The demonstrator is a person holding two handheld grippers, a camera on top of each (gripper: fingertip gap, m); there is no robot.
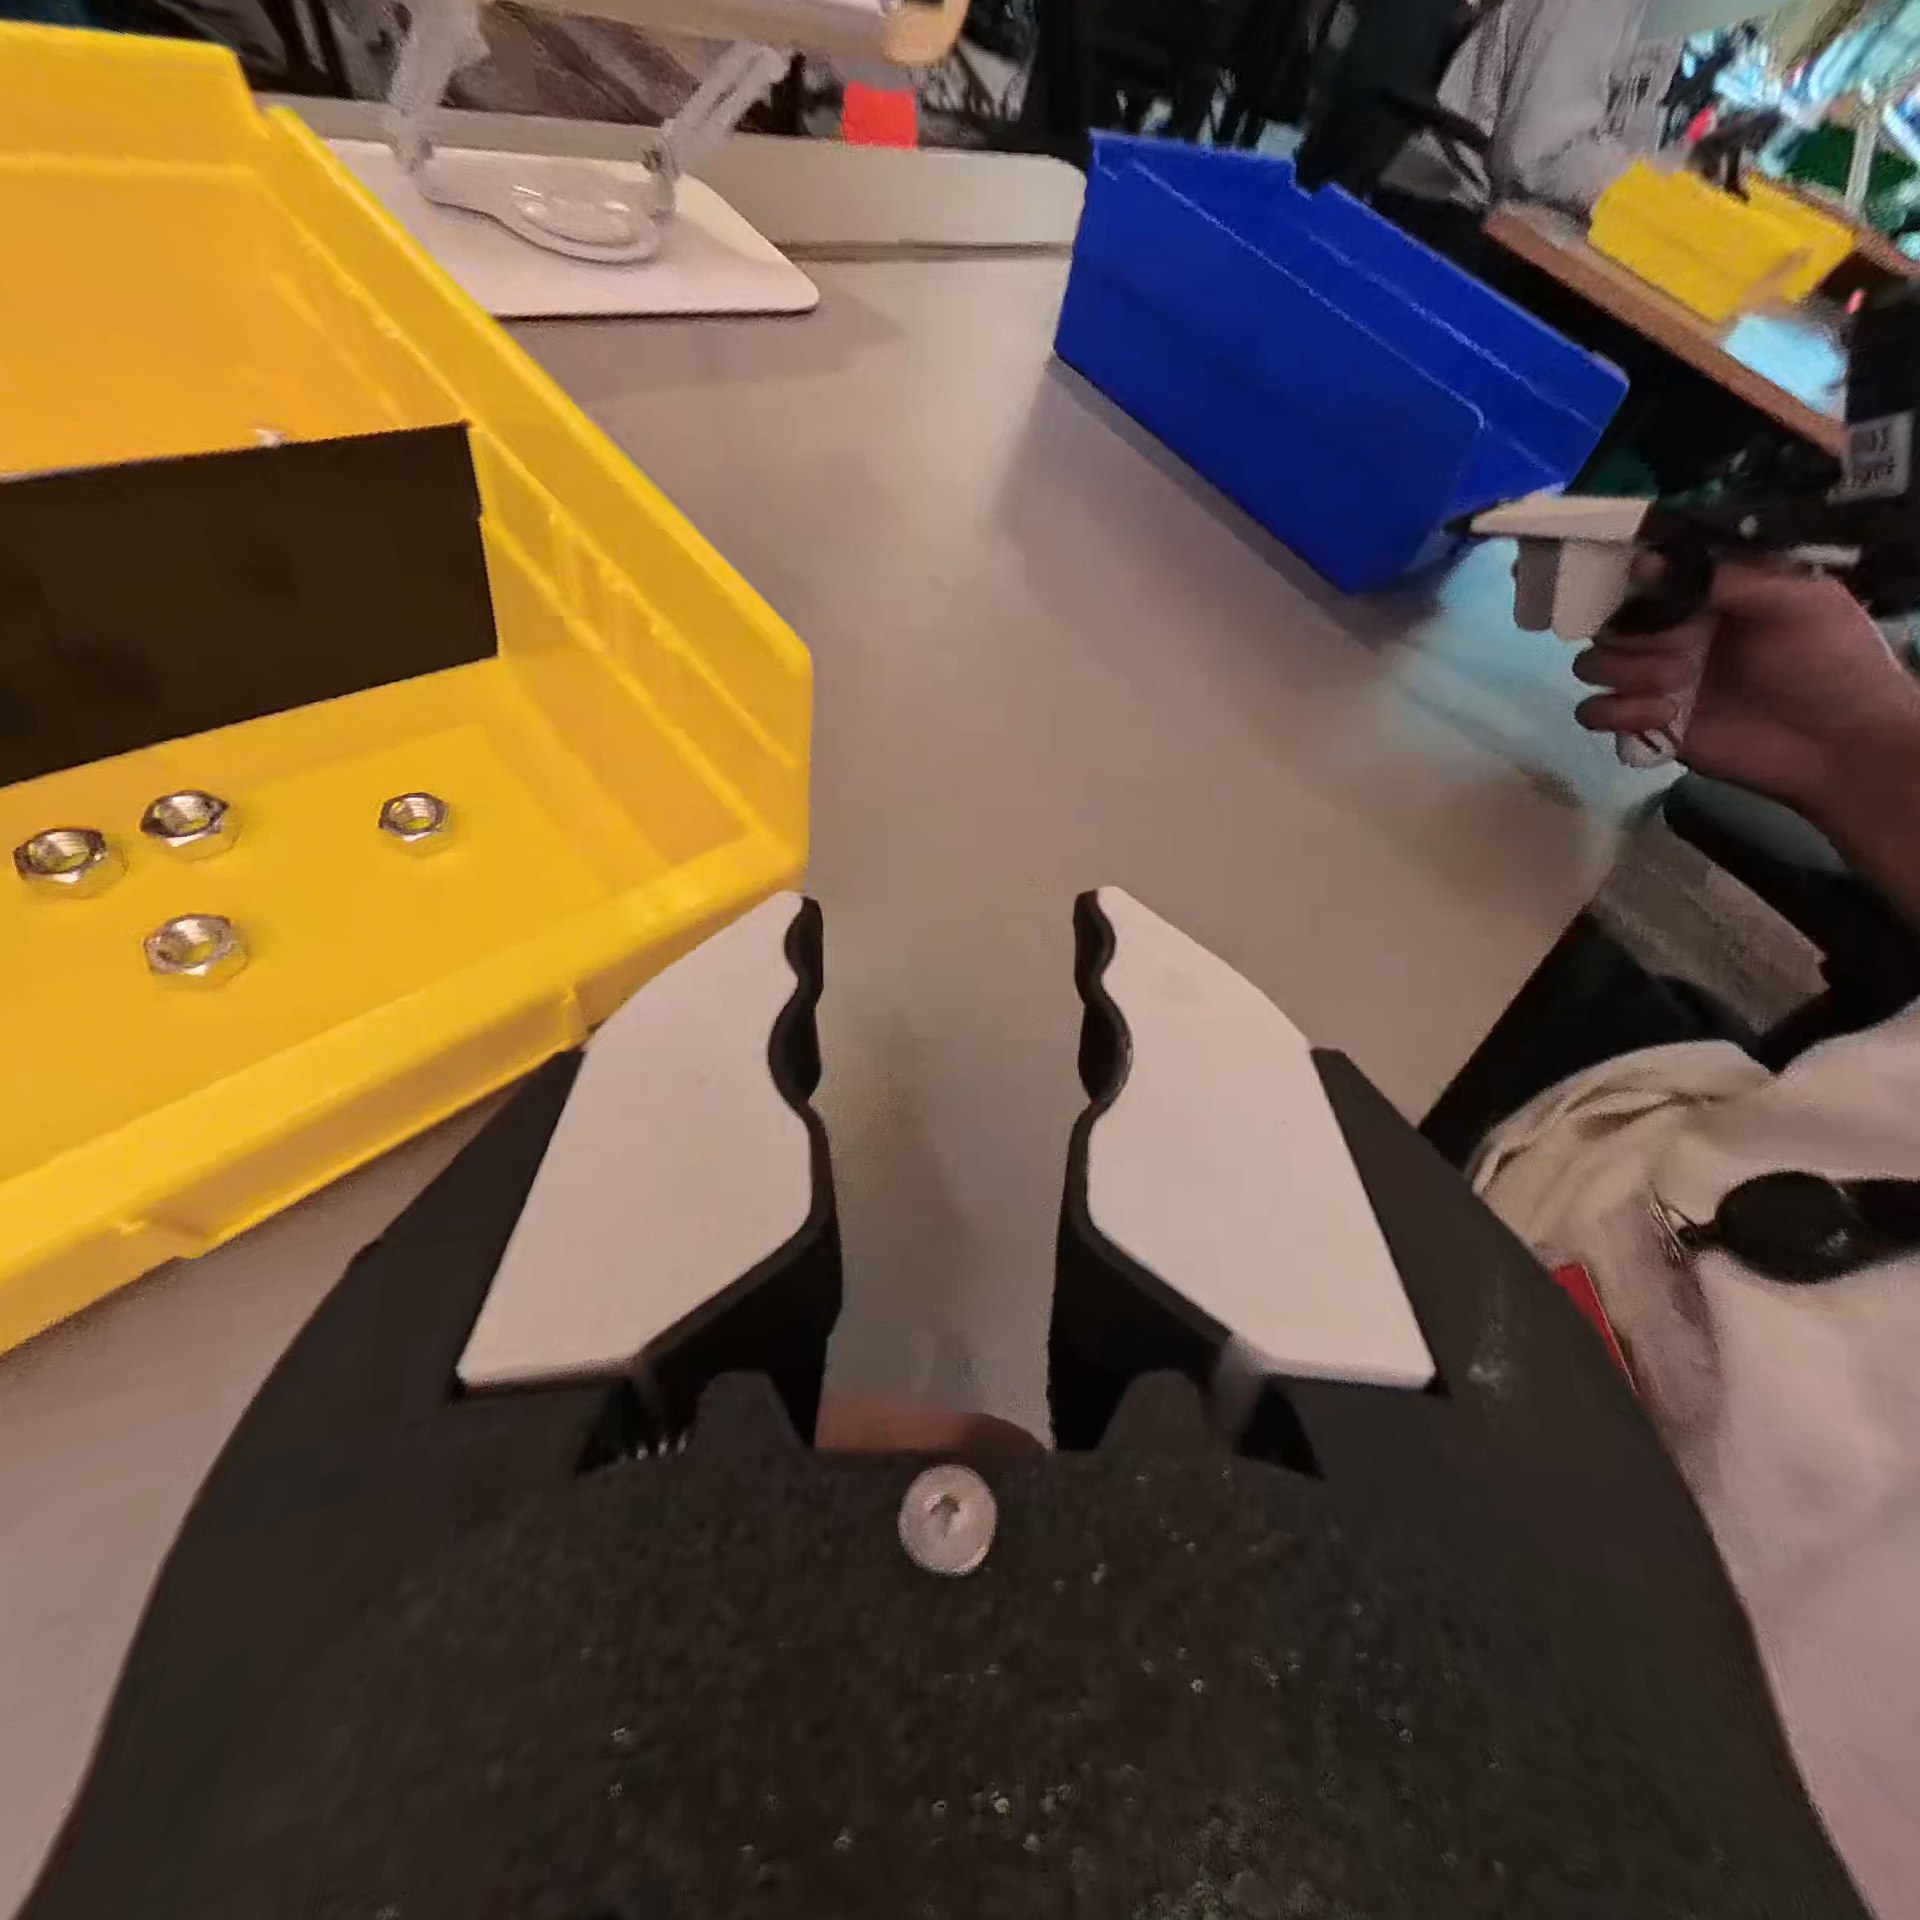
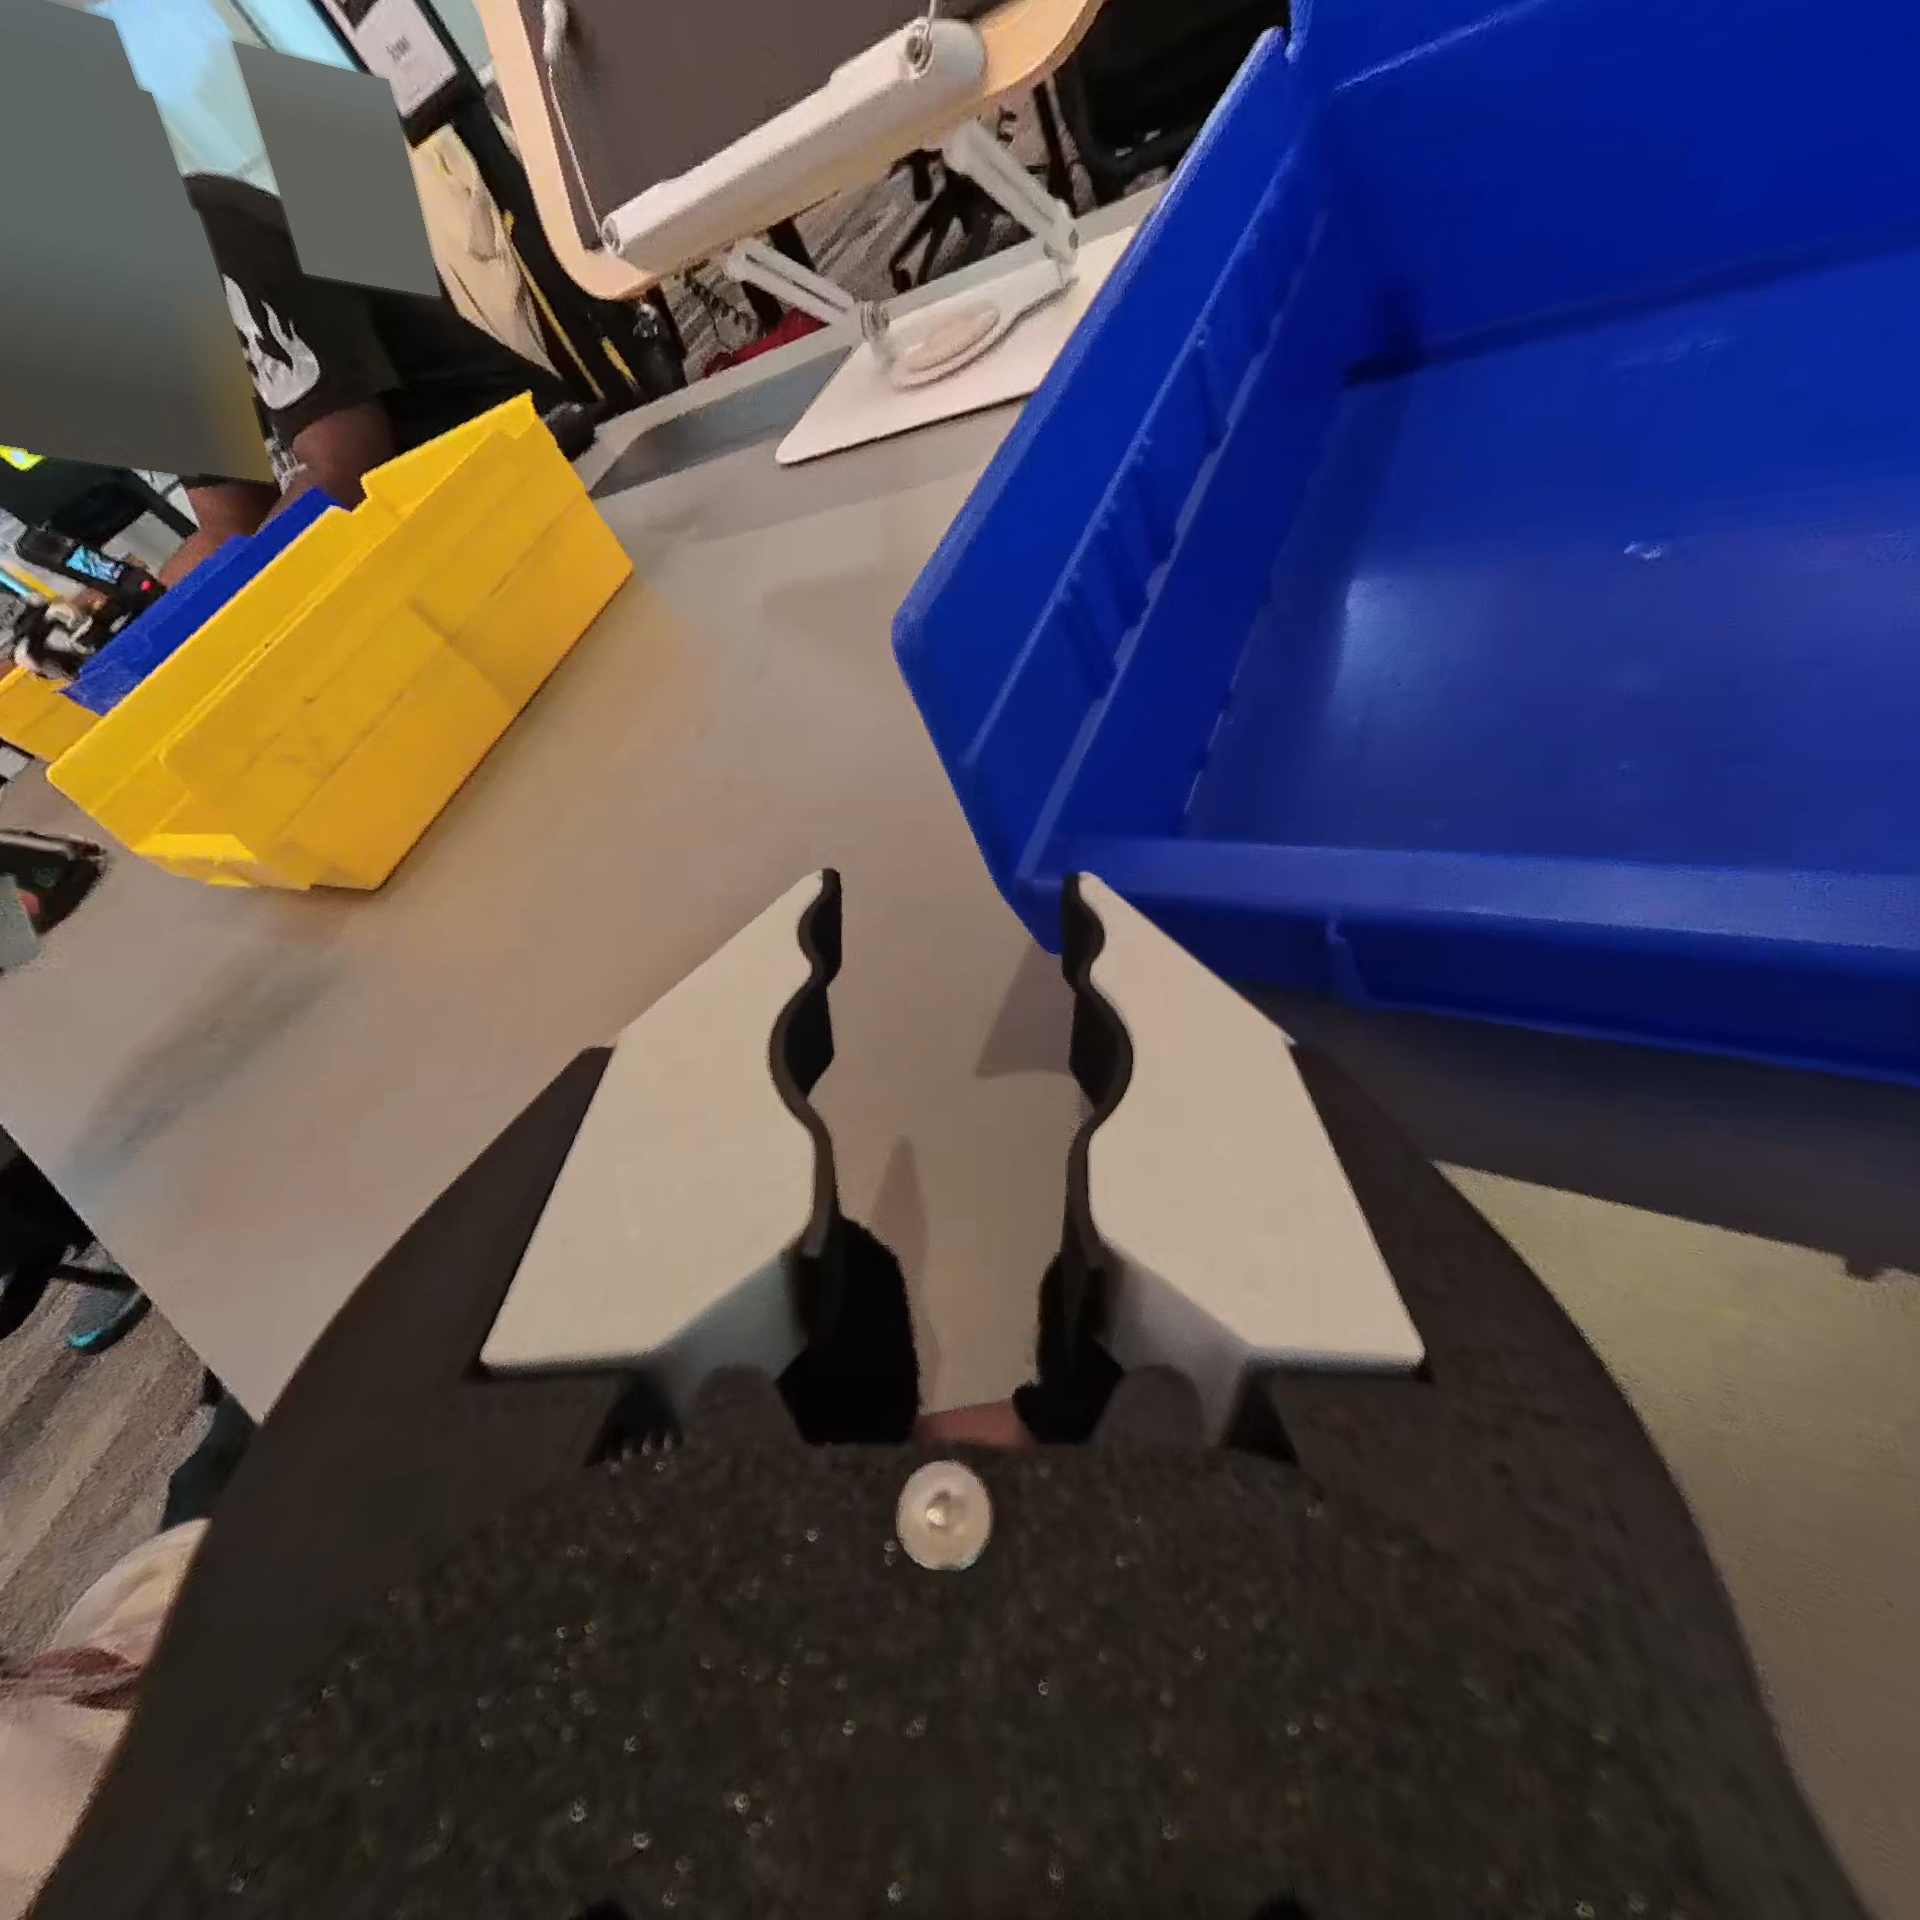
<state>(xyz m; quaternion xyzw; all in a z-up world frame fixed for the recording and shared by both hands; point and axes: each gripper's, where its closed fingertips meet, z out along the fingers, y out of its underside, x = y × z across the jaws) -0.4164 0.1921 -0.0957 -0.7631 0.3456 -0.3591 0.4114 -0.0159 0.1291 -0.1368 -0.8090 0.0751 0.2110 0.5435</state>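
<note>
Yellow bin (image 1: 665, 582) — plain black label (image 1: 239, 582) — beside bare left fingers (image 1: 727, 1091).

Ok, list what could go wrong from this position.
The right gripper hangs open with one fingertip right at the blue bin corner; it could bump the bin. The left gripper, open with nothing between its fingers, sits beside the yellow bin; a knock might scatter the nuts.
</note>
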